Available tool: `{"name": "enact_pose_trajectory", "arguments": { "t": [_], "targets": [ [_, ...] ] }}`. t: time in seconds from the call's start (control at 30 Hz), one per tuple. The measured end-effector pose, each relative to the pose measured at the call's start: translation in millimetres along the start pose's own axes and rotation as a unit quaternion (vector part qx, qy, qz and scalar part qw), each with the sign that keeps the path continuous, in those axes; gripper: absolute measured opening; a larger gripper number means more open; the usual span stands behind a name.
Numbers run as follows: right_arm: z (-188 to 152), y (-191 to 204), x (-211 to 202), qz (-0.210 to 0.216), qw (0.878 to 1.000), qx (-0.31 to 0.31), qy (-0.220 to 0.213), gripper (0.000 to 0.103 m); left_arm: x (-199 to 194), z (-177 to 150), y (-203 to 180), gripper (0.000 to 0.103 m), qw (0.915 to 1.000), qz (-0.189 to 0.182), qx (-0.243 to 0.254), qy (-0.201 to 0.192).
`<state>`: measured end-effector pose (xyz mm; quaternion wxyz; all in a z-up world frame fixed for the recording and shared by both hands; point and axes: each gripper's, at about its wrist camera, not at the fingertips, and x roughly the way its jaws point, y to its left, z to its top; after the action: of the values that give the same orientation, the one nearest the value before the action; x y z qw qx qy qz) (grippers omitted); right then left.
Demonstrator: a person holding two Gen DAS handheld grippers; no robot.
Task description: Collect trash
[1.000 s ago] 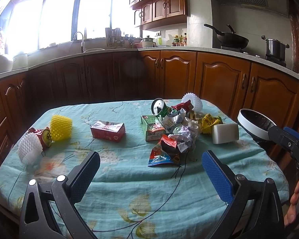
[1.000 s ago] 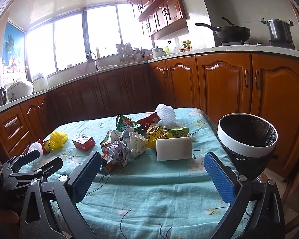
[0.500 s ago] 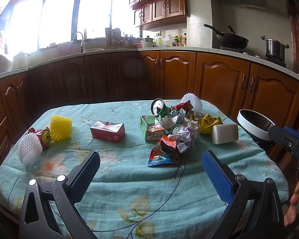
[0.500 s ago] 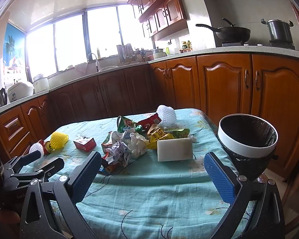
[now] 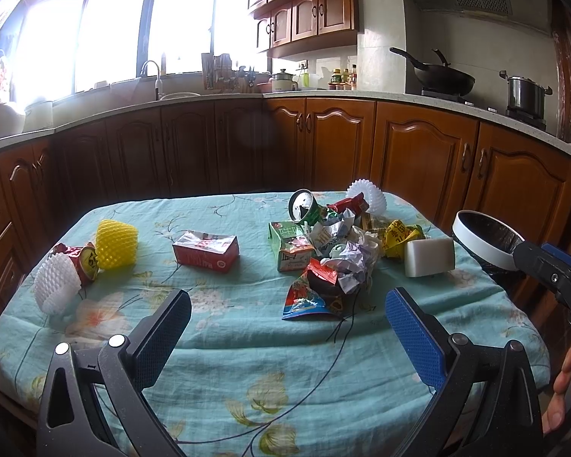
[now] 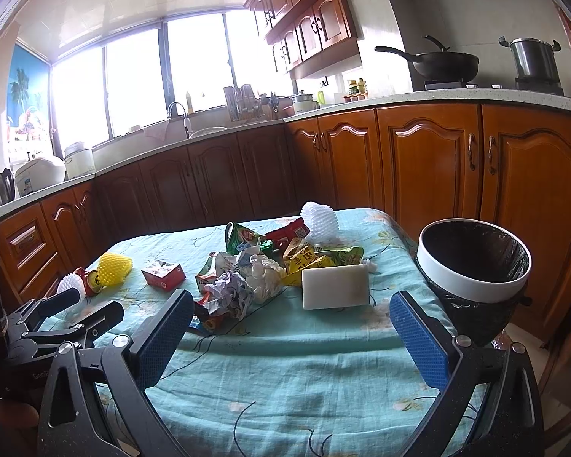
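A small table draped in a pale blue floral cloth [image 5: 247, 346] carries the trash, and both grippers hang above its near edge with nothing between their pads. The left gripper [image 5: 287, 333] stands wide apart, its blue textured fingers [image 5: 413, 337] empty; the right gripper [image 6: 291, 333] is spread just as wide and equally empty. Most of the litter sits in a heap toward the table's right side: a crumpled ball of white paper [image 5: 350, 261], a torn red and blue snack wrapper [image 5: 308, 297] at the heap's near side, a green drink carton [image 5: 291, 245], a tipped green can [image 5: 302, 207] behind it, and a yellow printed wrapper [image 5: 397, 234] (its lettering is too small to read). A white rectangular sponge block [image 6: 335, 287] stands on edge just beside the heap, near the right edge of the table. A white foam fruit net [image 5: 365, 196] lies at the far right corner. Apart from the heap, a red and white flattened carton [image 5: 205, 249] lies near the middle. Toward the left edge, a yellow foam fruit net [image 5: 116, 243], a red snack packet [image 5: 78, 259] and another white foam net [image 5: 55, 285] cluster together, touching or nearly so. A white-rimmed round bin lined with a black bag [image 6: 476, 262] stands just off the table's right edge. In the left wrist view, fingertips of the person's hand [image 5: 565, 394] show at the right border, gripping the other tool's handle.
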<state>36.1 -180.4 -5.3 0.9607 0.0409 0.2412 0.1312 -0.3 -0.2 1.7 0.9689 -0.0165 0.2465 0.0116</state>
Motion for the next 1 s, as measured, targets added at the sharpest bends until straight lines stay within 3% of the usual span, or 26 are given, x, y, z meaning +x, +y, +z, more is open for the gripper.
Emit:
{"name": "enact_pose_trajectory", "arguments": {
  "t": [0.6,0.67,0.83,0.93,1.0],
  "targets": [
    [-1,4,41,0.060,0.997,0.020,0.046,0.102,41,8,21,0.102,0.9986,-0.009,-0.028,0.045],
    [0,3,50,0.079,0.995,0.033,0.056,0.097,49,10,23,0.098,0.9984,-0.014,-0.025,0.049],
    [0,4,84,0.123,0.985,0.067,0.100,0.064,73,15,26,0.078,0.9969,-0.031,-0.019,0.070],
    [-3,10,107,0.145,0.977,0.079,0.132,0.053,86,15,30,0.077,0.9949,-0.046,-0.023,0.086],
    [-4,16,121,0.153,0.974,0.077,0.146,0.053,96,16,31,0.077,0.9939,-0.052,-0.022,0.095]
  ]
}}
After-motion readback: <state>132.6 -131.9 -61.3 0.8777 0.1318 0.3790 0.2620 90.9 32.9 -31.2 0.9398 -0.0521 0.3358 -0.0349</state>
